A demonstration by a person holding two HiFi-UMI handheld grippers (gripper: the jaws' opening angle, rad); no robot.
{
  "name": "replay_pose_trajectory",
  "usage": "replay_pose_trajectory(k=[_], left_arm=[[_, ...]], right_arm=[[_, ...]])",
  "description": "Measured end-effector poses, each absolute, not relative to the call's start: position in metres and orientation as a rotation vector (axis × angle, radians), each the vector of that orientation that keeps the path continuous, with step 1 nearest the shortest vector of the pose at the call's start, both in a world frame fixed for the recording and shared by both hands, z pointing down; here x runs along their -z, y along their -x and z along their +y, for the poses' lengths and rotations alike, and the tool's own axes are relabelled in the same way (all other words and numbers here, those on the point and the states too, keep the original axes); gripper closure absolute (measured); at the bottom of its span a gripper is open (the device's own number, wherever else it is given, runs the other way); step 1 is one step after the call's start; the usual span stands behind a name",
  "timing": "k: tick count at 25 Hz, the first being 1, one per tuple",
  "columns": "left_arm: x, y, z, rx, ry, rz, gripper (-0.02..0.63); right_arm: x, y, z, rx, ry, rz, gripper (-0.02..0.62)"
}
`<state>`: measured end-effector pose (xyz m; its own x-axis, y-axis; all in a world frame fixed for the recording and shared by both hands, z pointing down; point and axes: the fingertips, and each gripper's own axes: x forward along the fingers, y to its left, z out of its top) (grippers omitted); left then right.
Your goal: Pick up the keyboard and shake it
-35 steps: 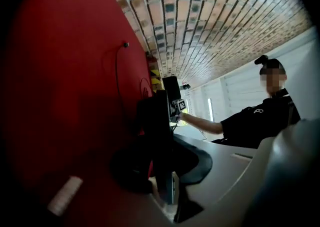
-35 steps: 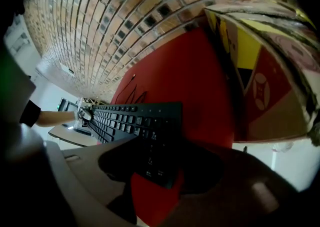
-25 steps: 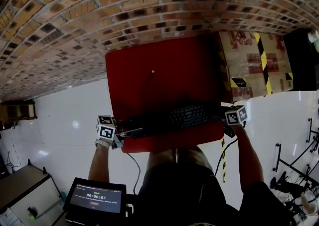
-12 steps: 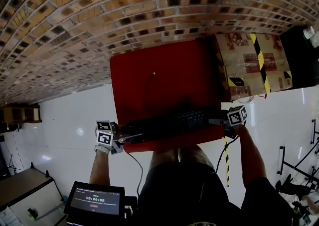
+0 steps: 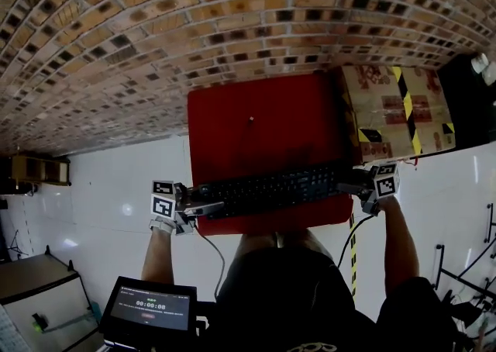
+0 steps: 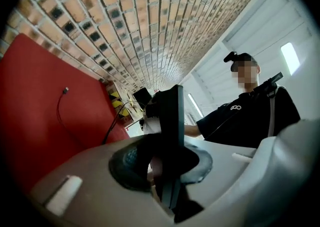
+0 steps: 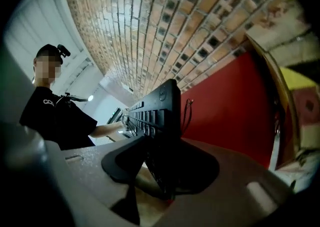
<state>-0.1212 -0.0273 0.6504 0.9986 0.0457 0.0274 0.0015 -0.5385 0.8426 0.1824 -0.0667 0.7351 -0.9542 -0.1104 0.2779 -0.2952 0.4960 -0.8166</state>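
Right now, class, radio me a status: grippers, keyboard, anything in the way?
Left gripper clamped on keyboard, left end. Right gripper closing, keyboard's right end between its jaws. Keyboard at red table's near edge. Cardboard box beside right gripper.

A black short-sleeved shirt (image 5: 287, 296) with a small white chest logo (image 6: 236, 107) is worn, crossed by a grey shoulder strap (image 6: 271, 116); a small black camera (image 6: 229, 56) is mounted on the black cap (image 6: 243, 56).
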Motion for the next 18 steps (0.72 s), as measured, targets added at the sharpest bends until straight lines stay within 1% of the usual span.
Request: replay_pose_trajectory(k=[4, 11, 18], left_arm=[[-0.621, 0.128, -0.049, 0.024, -2.232, -0.014, 0.512], [-0.559, 0.139, -0.091, 0.115, -2.45, -0.093, 0.515], [-0.512, 0.156, -0.137, 0.143, -2.639, -0.279, 0.506]], right_arm=[[-0.679, -0.18, -0.095, -1.204, -0.344, -2.69, 0.461], [-0.59, -0.173, -0.134, -0.821, -0.337, -2.806, 0.481], [-0.514, -0.156, -0.164, -0.401, -0.363, -2.877, 0.491]])
